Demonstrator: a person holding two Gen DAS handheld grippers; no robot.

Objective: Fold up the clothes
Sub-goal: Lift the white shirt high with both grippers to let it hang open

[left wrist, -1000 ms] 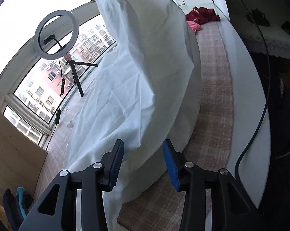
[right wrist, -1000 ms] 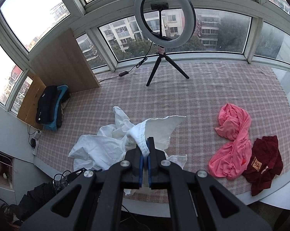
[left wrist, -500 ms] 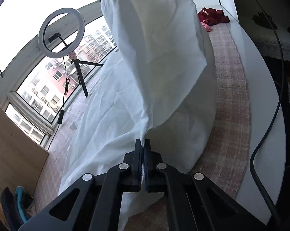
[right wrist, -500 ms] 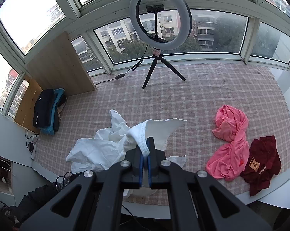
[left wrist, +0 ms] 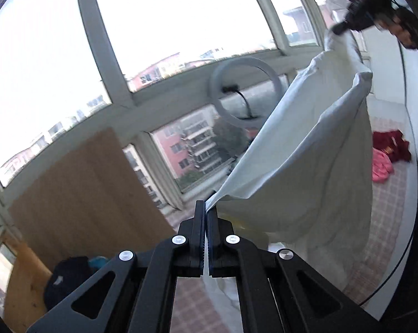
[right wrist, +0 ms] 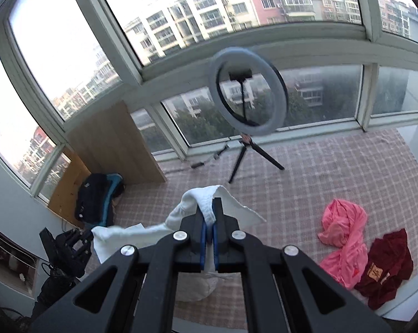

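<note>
- Left gripper has its fingers clamped tight on a corner of the white garment; a thin strip of cloth runs down between the pads.
- From that pinch the white garment stretches up and to the right as a big hanging sheet, up to the right gripper, which shows at the top right of the left wrist view (dark and blurry there).
- Right gripper, in its own view: fingers together on a bunched edge of the same white garment, which drapes over the tips and trails off to the left.
- Underneath is a checked mat on the window platform.
- A pink garment lies crumpled on the mat at the right, and a dark red garment lies touching it.
- A ring light on a tripod stands at the back by the windows.
- A dark bag sits at the left beside a wooden panel.
</note>
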